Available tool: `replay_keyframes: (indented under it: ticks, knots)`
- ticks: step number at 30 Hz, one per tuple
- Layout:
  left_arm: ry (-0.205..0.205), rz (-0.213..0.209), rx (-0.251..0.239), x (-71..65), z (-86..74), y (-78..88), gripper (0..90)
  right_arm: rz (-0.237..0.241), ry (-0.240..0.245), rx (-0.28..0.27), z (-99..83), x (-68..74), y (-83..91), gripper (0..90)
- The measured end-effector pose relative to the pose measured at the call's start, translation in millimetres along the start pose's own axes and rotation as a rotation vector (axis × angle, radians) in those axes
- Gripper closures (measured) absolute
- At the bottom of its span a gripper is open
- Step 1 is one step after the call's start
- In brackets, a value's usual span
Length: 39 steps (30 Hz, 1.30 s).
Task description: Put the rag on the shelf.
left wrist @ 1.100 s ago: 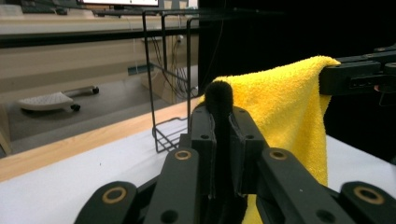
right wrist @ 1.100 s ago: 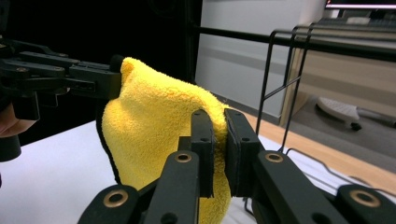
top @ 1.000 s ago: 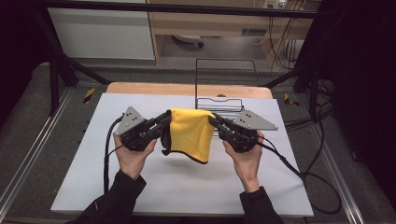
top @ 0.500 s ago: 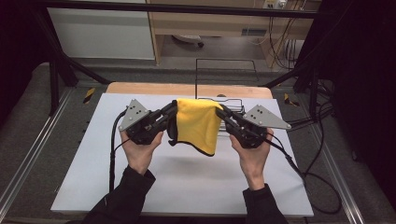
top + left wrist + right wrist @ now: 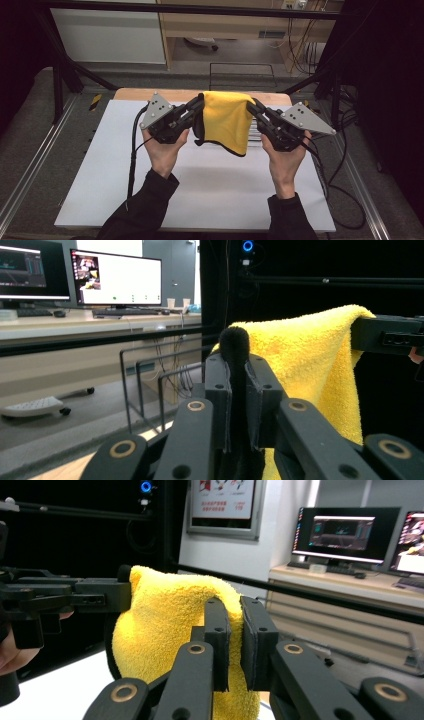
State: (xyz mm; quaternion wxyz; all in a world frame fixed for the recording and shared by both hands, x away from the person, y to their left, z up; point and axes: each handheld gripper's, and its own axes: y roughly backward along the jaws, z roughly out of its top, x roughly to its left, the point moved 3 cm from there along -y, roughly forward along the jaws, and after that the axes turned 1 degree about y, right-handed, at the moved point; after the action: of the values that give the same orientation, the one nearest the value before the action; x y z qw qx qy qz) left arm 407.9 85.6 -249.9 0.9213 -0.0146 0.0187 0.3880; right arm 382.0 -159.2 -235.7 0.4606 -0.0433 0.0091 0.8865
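Now that both hands have risen toward the frame's upper middle, the left gripper [image 5: 196, 107] and right gripper [image 5: 254, 107] keep their fingers clamped on the yellow cloth [image 5: 226, 120], hanging clear of the surface [image 5: 100, 165], ready for the wire rack [image 5: 260, 135].

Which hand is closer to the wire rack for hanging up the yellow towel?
Right, probably. The right gripper holds the towel corner nearest the wire rack lying just beneath it; the left gripper sits farther away.

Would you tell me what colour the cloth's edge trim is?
Black, on a yellow cloth; the high view shows it best.
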Motion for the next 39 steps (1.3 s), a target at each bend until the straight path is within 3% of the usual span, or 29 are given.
replay_keyframes:
  ticks: [24, 39]
  knots:
    - [-0.021, -0.023, -0.082, -13.7, 63.3, -39.8, 81.3, -0.091, 0.013, -0.102, 55.0, -38.9, 2.4, 83.7]
    - [-0.058, -0.007, -0.107, -14.3, 105.0, -64.9, 81.4, -0.126, 0.027, -0.126, 95.8, -68.0, -11.1, 83.6]
